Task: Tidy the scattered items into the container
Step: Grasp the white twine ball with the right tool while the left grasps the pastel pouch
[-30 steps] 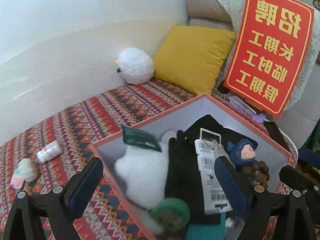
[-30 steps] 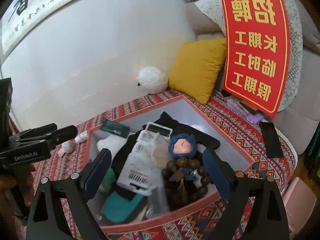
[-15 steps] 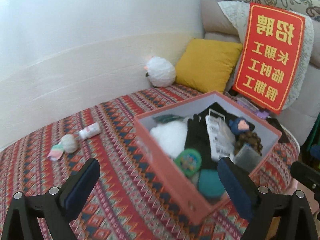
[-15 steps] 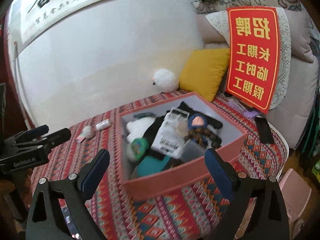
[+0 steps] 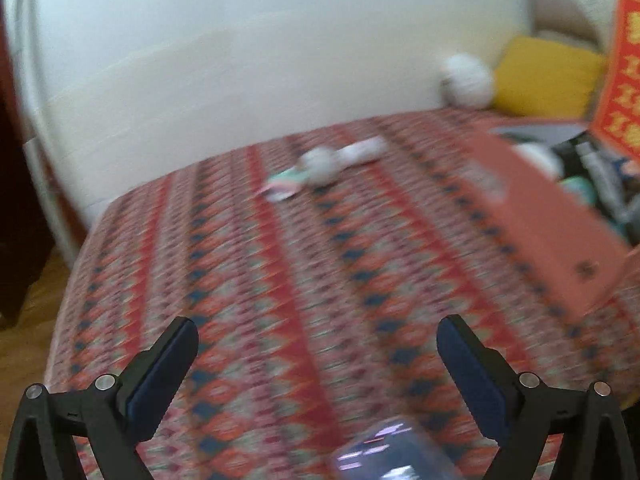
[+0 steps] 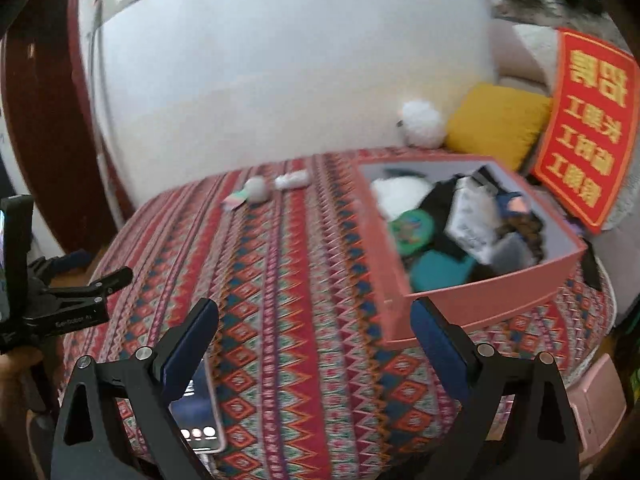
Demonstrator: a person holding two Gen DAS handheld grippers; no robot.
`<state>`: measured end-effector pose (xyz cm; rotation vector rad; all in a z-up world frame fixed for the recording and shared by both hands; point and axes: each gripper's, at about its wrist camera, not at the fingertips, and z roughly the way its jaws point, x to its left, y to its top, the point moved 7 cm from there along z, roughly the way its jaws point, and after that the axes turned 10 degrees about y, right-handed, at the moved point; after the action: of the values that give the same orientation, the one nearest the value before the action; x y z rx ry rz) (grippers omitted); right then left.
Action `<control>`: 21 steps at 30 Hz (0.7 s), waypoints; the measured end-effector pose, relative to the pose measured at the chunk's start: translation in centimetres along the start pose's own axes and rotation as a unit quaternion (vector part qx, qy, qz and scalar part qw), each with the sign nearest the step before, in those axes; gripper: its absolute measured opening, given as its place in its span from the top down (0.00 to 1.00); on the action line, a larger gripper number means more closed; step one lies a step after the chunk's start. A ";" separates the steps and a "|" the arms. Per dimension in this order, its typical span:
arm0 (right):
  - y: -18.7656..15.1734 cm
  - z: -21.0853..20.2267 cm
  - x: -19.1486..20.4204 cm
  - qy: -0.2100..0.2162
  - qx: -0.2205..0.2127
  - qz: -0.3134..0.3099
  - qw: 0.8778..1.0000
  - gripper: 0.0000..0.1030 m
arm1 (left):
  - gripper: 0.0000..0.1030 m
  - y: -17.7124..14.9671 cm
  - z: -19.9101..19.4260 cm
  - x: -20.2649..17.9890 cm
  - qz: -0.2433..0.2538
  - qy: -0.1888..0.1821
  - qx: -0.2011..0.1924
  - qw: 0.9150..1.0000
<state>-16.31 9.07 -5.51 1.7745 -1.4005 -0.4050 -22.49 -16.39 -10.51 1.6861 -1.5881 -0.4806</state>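
Both tools empty, jaws wide apart: left tool (image 5: 318, 344) and right tool (image 6: 314, 320) hover over the near edge of the bed (image 6: 280, 280), nothing between the pads. A phone (image 6: 200, 420) with its screen lit lies at the near edge, just under the right tool's left finger. The pink box (image 6: 480, 304) sits toward the right edge, already holding a white plush, black glove, green round tin, teal pouch, doll and beads. Three small items lie on the cover toward the far left corner — a pastel packet (image 5: 286, 184), a pale round lump (image 5: 322, 164) and a small white tube (image 5: 366, 150), close together, well apart from the box. Judgement: collection is partly done; the step in hand looks like a reach for these three, left tool nearer. The next move calls for a long reach across bare cover — no obstacle between. Behind: white pompom toy (image 6: 422, 122), yellow cushion (image 6: 496, 122), red sign (image 6: 584, 128) against the wall. The left view is motion-blurred; item identities uncertain.
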 end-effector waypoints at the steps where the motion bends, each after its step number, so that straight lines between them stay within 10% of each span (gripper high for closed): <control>1: -0.1 1.0 0.6 0.003 0.009 -0.002 1.000 0.05 | 0.04 -0.5 0.9 1.2 -0.007 0.006 0.008 1.000; 21: 9.1 24.8 4.8 0.038 0.077 0.009 0.996 0.05 | 0.04 6.2 19.9 1.4 -0.030 -0.052 0.069 0.996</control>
<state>-37.56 -5.65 -12.66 1.8787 -1.4252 -0.2223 -40.75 -22.61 -18.48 1.8436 -1.6822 -0.5056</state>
